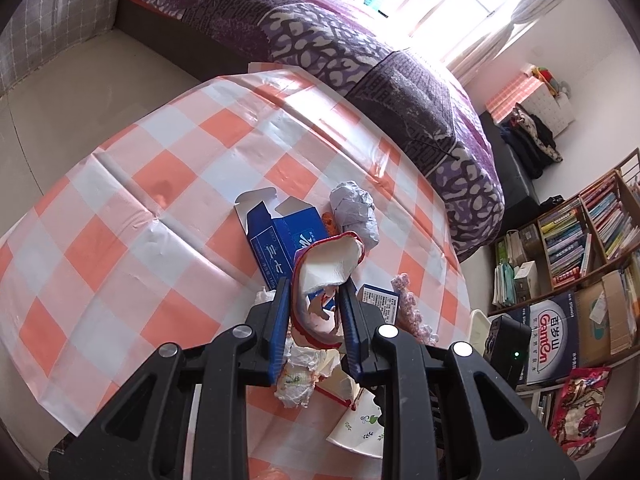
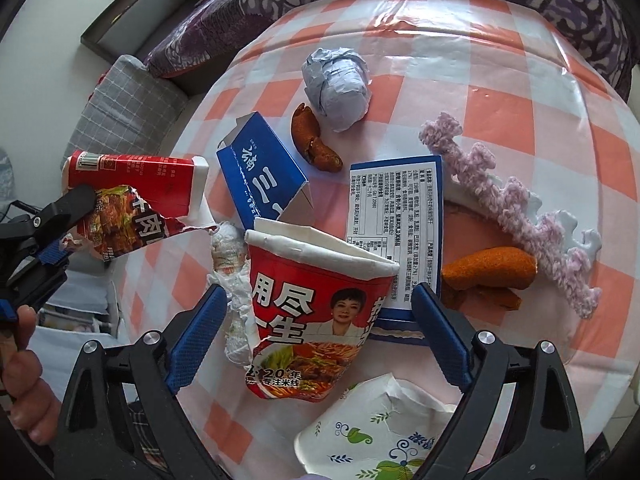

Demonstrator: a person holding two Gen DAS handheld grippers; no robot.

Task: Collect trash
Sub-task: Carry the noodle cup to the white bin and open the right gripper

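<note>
My left gripper (image 1: 314, 286) is shut on a torn red noodle-cup piece (image 1: 326, 268) and holds it above the checked table; it also shows in the right wrist view (image 2: 132, 196), with the left gripper (image 2: 60, 220) at the left edge. My right gripper (image 2: 316, 308) is open, its fingers on either side of a crushed red noodle cup (image 2: 316, 300) lying on the table. Around it lie a blue carton (image 2: 260, 168), a grey paper ball (image 2: 336, 84), orange peels (image 2: 488, 268), a label card (image 2: 396, 216) and a white tissue wad (image 2: 232, 264).
The table has an orange-and-white checked cloth (image 1: 160, 184). A pink crocheted strip (image 2: 520, 208) and a flowered paper cup (image 2: 372, 436) lie at the right and front. A bed with a purple cover (image 1: 320, 40) stands behind the table, bookshelves (image 1: 580, 232) to the right.
</note>
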